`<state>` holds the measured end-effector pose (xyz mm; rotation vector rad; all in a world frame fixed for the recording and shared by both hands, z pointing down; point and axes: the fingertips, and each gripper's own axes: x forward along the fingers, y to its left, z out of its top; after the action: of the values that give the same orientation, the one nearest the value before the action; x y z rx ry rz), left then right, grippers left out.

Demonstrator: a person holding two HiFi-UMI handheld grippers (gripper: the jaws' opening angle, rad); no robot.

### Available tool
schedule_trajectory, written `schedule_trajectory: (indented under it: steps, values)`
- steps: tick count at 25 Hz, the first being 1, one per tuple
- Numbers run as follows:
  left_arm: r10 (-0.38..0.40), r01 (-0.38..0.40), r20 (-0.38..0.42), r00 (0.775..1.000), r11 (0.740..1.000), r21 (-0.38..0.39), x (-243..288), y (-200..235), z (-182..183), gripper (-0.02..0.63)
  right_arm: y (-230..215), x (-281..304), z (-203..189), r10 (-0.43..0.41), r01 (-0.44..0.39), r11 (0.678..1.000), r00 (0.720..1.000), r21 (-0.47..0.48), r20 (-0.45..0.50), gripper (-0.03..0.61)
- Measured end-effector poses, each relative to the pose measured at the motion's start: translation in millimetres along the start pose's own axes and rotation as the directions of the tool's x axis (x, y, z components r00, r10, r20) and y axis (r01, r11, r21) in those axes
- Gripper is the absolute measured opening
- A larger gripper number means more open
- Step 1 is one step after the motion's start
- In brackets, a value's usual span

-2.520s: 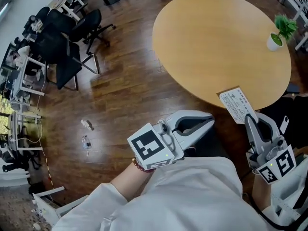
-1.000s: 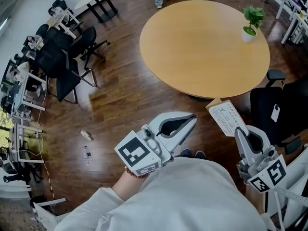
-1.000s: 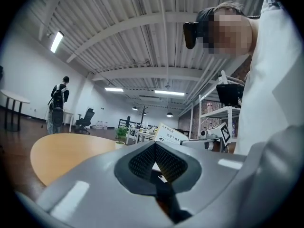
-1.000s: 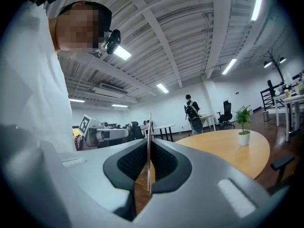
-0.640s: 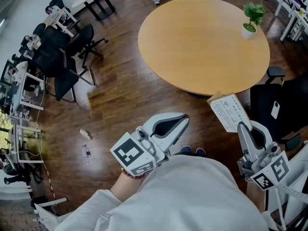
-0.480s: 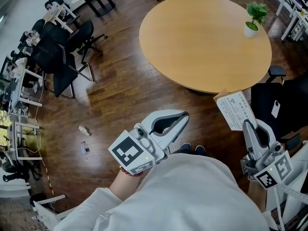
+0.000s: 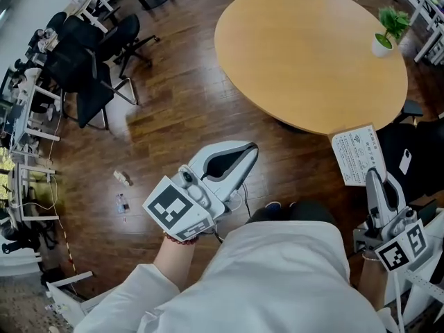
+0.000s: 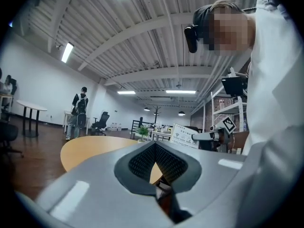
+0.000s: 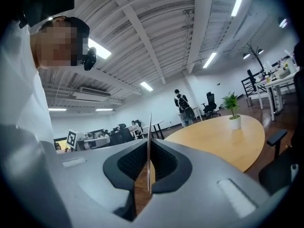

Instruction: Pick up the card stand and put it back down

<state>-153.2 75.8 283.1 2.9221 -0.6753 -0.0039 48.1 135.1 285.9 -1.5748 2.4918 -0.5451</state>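
Note:
The card stand (image 7: 359, 155), a white printed card, is held up in the air just off the near right edge of the round wooden table (image 7: 312, 47). My right gripper (image 7: 374, 177) is shut on its lower edge. In the right gripper view the card (image 9: 149, 141) shows edge-on, pinched between the dark pads. My left gripper (image 7: 248, 150) hangs over the floor left of it, shut with nothing in it. The left gripper view shows its pads (image 8: 164, 163) meeting, with the card stand (image 8: 184, 136) in the distance.
A small potted plant (image 7: 388, 30) stands at the table's far right. A black chair (image 7: 420, 151) with a phone (image 7: 404, 161) on it is beside my right gripper. Office chairs (image 7: 90, 68) and desks line the left. Small litter (image 7: 122, 179) lies on the wood floor.
The card stand, gripped by my right gripper throughout, came off the table's near edge and now hangs just outside it. My left gripper drifted left. The head view has shifted.

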Motion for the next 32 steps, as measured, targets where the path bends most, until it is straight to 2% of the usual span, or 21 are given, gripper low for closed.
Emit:
schedule_trajectory:
  steps: [4, 8, 10, 13, 17, 20, 24, 27, 29, 32]
  values:
    - [0.008, -0.009, -0.016, 1.0, 0.999, -0.051, 4, 15, -14, 0.0, -11, 27, -5, -0.007, 0.007, 1.0, 0.998, 0.009, -0.056, 0.021]
    - [0.039, -0.042, -0.038, 0.999, 0.994, -0.102, 27, 47, -25, 0.0, -44, 64, 12, 0.01, -0.01, 1.0, 0.999, 0.004, -0.036, 0.021]
    - [0.054, -0.058, -0.045, 0.998, 0.994, -0.093, 45, 68, -28, 0.0, -62, 85, 8, 0.031, -0.031, 1.0, 0.999, -0.005, -0.042, 0.021]
    - [0.086, -0.089, -0.042, 0.995, 0.993, -0.071, 73, 94, -19, 0.0, -99, 108, 3, 0.02, -0.021, 1.0, 0.996, -0.012, -0.083, 0.021]
    - [0.12, -0.121, -0.018, 0.993, 0.99, -0.069, 128, 125, 11, 0.0, -162, 141, 24, 0.013, -0.01, 0.999, 0.996, 0.039, -0.089, 0.021]
    - [0.129, -0.132, -0.053, 0.99, 0.99, -0.043, 171, 139, 15, 0.0, -208, 165, 27, 0.005, -0.002, 1.0, 0.992, 0.022, -0.129, 0.021]
    - [0.155, -0.162, -0.086, 0.984, 0.984, -0.076, 215, 159, 13, 0.0, -271, 201, 8, 0.001, 0.0, 1.0, 0.97, 0.003, -0.245, 0.021]
    - [0.16, -0.169, -0.114, 0.98, 0.983, -0.069, 231, 172, 17, 0.001, -312, 230, -3, 0.008, -0.008, 1.0, 0.954, 0.001, -0.3, 0.021]
    - [0.188, -0.197, -0.123, 0.974, 0.978, -0.07, 236, 180, 18, 0.0, -337, 248, -13, 0.017, -0.015, 1.0, 0.944, 0.009, -0.329, 0.021]
    - [0.244, -0.256, -0.124, 0.962, 0.963, -0.089, 251, 199, 21, 0.0, -377, 294, -24, 0.058, -0.07, 0.997, 0.915, -0.014, -0.4, 0.021]
